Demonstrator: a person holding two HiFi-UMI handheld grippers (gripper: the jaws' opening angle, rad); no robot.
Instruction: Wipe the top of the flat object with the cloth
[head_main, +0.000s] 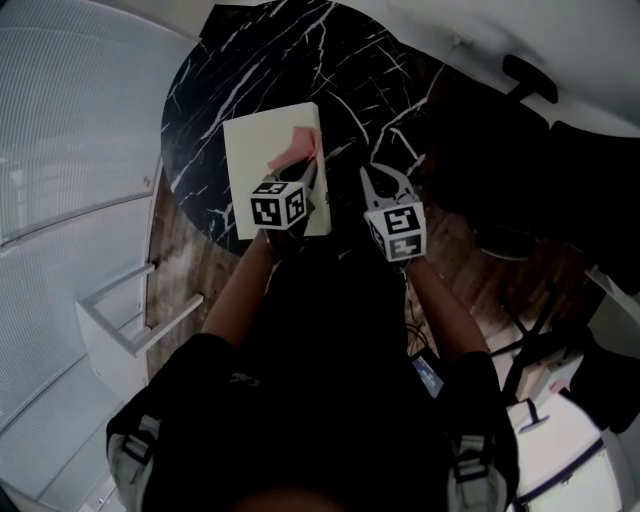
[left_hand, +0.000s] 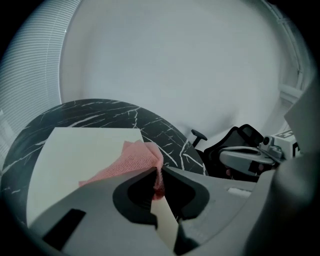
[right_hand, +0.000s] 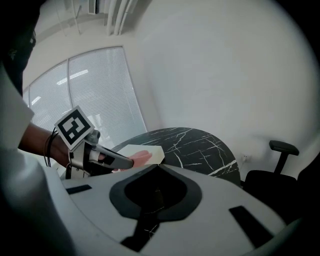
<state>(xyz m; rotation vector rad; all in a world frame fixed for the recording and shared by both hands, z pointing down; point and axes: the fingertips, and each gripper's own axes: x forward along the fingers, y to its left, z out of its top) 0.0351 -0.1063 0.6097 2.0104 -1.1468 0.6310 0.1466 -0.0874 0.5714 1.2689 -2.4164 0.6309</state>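
A flat white board (head_main: 255, 150) (left_hand: 80, 160) (right_hand: 150, 151) lies on the round black marble table (head_main: 300, 60) (left_hand: 100, 112) (right_hand: 195, 145), near its front edge. A pink cloth (head_main: 297, 148) (left_hand: 132, 161) (right_hand: 140, 159) rests on the board's right side. My left gripper (head_main: 303, 180) (left_hand: 158, 172) is shut on the cloth's near corner, above the board's front right part. The right gripper (head_main: 388, 182) (right_hand: 159, 166) is shut with nothing in it, held above the table edge to the right of the board.
A black office chair (head_main: 520, 130) (left_hand: 235, 145) (right_hand: 280, 170) stands to the right of the table. Window blinds (head_main: 70, 130) (right_hand: 95, 90) run along the left. White shelving (head_main: 130, 310) stands at the lower left on the wooden floor (head_main: 195, 260).
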